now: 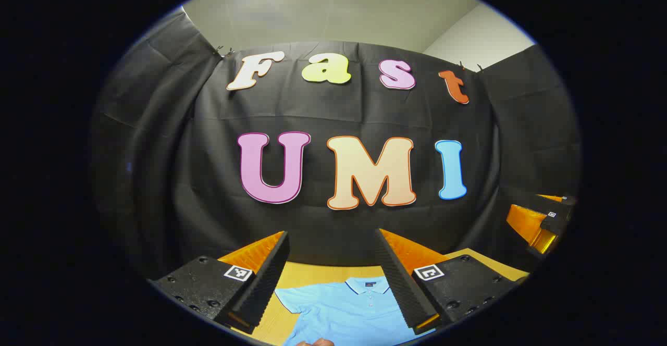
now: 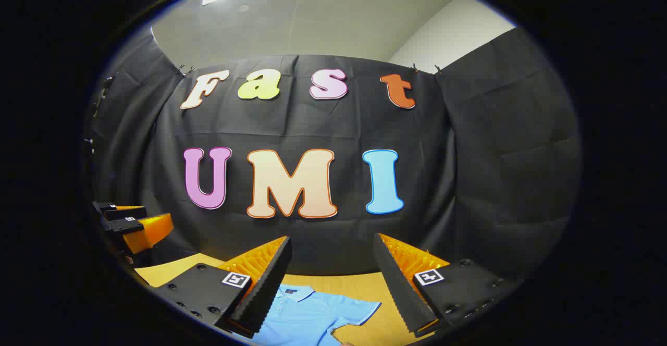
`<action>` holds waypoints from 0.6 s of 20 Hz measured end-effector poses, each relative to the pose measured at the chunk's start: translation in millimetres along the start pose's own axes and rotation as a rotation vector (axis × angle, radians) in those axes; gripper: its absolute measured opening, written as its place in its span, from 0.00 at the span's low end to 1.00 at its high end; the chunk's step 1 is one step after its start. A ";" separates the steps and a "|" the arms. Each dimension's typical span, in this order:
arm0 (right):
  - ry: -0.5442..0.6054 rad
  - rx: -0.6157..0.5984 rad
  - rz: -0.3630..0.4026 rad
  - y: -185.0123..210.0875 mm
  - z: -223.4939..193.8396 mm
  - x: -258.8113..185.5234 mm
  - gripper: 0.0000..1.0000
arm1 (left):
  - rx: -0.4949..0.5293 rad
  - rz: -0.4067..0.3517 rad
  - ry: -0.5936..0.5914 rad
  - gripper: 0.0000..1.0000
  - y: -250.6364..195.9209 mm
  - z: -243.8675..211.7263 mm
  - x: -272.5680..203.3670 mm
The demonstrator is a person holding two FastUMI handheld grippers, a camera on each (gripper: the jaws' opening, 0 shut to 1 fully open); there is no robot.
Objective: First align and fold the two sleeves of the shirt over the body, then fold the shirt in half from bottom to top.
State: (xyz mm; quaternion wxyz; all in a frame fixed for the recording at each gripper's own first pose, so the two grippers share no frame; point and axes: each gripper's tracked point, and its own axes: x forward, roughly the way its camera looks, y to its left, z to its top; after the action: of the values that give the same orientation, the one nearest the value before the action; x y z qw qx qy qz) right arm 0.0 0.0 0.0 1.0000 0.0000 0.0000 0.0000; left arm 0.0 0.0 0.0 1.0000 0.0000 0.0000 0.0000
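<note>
Booth wall [image 1: 333,215]: black cloth, creased, hung by small clips at its top edge; pale ceiling and a lit panel above it in both views.

Table [image 1: 323,274]: tan, wood-look top, flat, seen at the foot of each view under the fingers.

Shirt [image 1: 349,312]: light blue polo of soft knit, lying flat on the table with the collar toward the wall. The left gripper view shows the collar with its pale trim line, the buttoned placket, a small dark chest mark and one short sleeve spread toward the left of that view. The right gripper view shows the shirt [image 2: 307,317] lower left, with the collar and the other short sleeve, trimmed at the cuff, spread out to the right. Both sleeves lie unfolded.

Left gripper [image 1: 333,283]: two wedge-shaped fingers with ribbed inner faces, spread wide apart, held above the shirt with nothing between them; each black base block carries a square printed marker. It also appears at the left edge of the right gripper view [image 2: 130,229], too small there to judge.

Right gripper [image 2: 333,288]: same build, fingers likewise spread wide, raised over the table and the sleeve, gripping nothing. It shows at the right edge of the left gripper view [image 1: 542,221].

Hand [image 1: 315,342]: a sliver at the bottom edge of the left gripper view, over the shirt.
</note>
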 end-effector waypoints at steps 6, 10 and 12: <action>0.001 -0.005 -0.012 -0.5 -1.9 3.2 0.98 | 0.002 0.002 -0.001 0.96 2.1 -1.4 2.2; 0.007 -0.009 -0.015 0.6 -5.6 5.0 0.98 | 0.003 0.008 0.008 0.96 6.0 -4.9 3.8; 0.012 -0.007 -0.011 2.4 -7.3 5.8 0.99 | -0.001 0.012 0.006 0.96 8.1 -5.0 3.4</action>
State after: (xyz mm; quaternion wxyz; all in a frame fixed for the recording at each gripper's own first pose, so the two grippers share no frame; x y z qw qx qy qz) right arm 5.8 2.4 -7.3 1.0000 -0.0035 0.0059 -0.0055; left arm 3.4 8.1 -5.0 1.0000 -0.0005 0.0032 0.0059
